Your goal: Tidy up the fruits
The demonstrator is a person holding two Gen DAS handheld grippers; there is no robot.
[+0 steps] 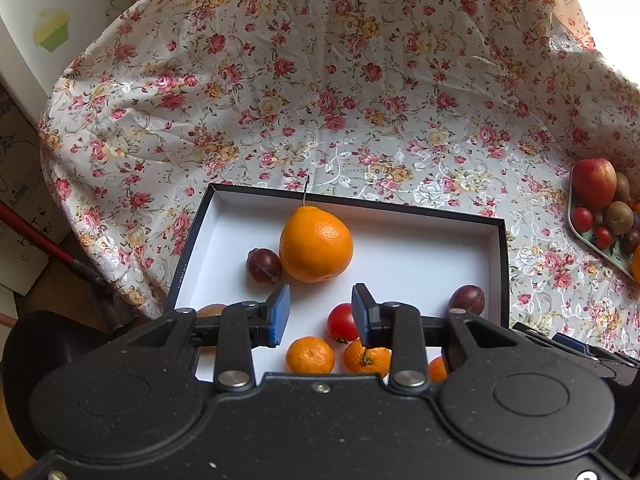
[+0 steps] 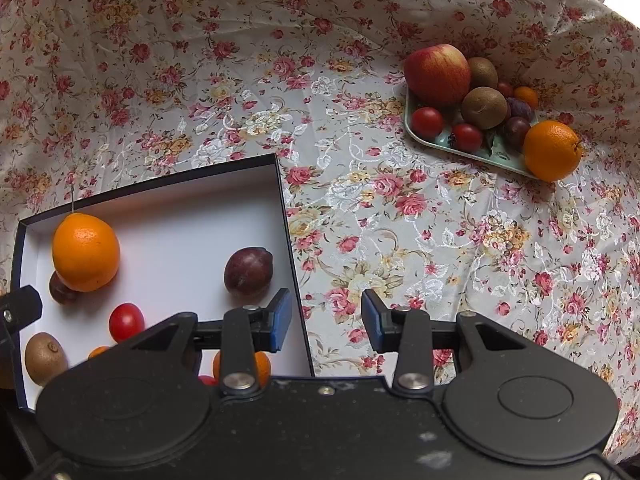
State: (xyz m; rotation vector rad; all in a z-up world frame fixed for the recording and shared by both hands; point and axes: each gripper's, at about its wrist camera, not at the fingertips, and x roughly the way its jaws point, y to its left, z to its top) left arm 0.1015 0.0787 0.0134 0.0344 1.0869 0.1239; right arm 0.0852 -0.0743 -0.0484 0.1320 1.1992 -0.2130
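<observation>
Left gripper (image 1: 321, 314): jaws spread apart, blue pads, nothing between them, hanging over the near part of the box.
Right gripper (image 2: 326, 318): also spread wide and empty, straddling the box's right wall, one finger over the box and the other over the tablecloth.
Box (image 2: 286, 208): shallow, black outside, white inside, sitting on the tablecloth (image 2: 360, 200), which is a shiny floral one with pink and yellow roses.
Big orange in box (image 1: 316, 244): one, bright and dimpled, with a thin stem sticking straight up, near the far wall.
Plums in box: two, dark purple-red; one (image 1: 264, 266) touching the big orange's left side, the other (image 1: 467, 299) by the right wall.
Cherry tomato in box (image 1: 342, 323): one clearly seen, glossy red, just beside the left gripper's right finger.
Small tangerines in box: two clear ones (image 1: 310, 355) side by side at the near edge, a third orange bit half hidden by the gripper.
Kiwi in box (image 2: 45, 358): one, fuzzy brown, near left corner.
Tray (image 2: 472, 151): pale green, well apart from the box, off to the right.
On the tray: one red-yellow apple (image 2: 437, 76), two kiwis, two or three cherry tomatoes, two plums, one small tangerine at the back; some are partly hidden, so counts are rough.
Second big orange (image 2: 553, 151): at the tray's near right corner, resting at its edge.
</observation>
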